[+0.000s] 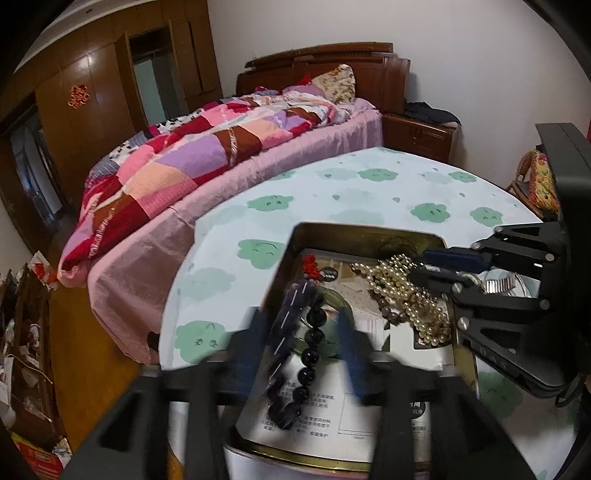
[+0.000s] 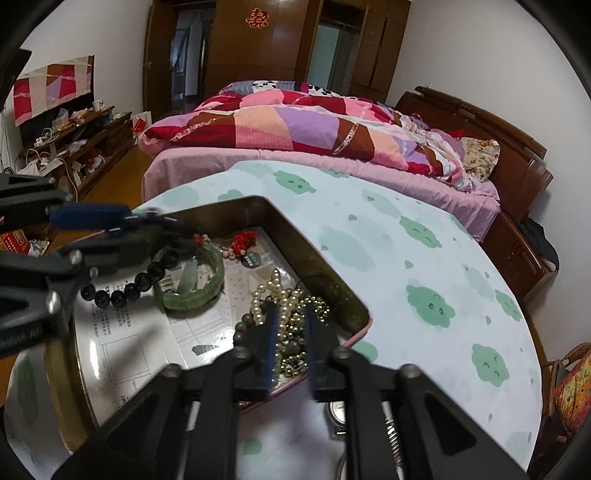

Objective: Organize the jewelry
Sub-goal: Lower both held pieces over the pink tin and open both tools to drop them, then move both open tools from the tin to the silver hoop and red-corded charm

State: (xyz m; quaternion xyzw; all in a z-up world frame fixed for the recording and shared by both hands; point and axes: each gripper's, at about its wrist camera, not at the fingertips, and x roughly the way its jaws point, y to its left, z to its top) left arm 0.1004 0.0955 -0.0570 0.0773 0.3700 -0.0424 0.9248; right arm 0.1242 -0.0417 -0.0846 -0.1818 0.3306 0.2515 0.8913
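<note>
From my left wrist camera the tin tray (image 1: 295, 236) sits on the round table (image 1: 332, 184), whose cloth is pale with green smiling clouds. The paper lining the tray (image 1: 325, 410) carries printed Chinese text, too small for me to read. My left gripper (image 1: 303, 332) is at 6 o'clock with its tongs released, spread wide around the dark bead bracelet (image 1: 308, 354), whose pads I cannot see pressing it; the bracelet lies over the green jade bangle (image 2: 192, 284) near the tray's middle. The pearl necklace heap (image 1: 406, 295) fills the tray's 3 o'clock corner, and my right gripper (image 2: 290, 343) stands over it, tongs parted slightly with pearls between them, though I cannot tell whether they pinch. A red knot charm (image 1: 312, 266) lies toward 12 o'clock. A wristwatch (image 2: 338, 410) rests on the cloth just outside the tray. Beyond, at 11 o'clock, a bed (image 1: 221, 147) with a patchwork quilt, and a brown wardrobe (image 1: 92, 85) bearing a red double-happiness paper-cut (image 2: 257, 18).
</note>
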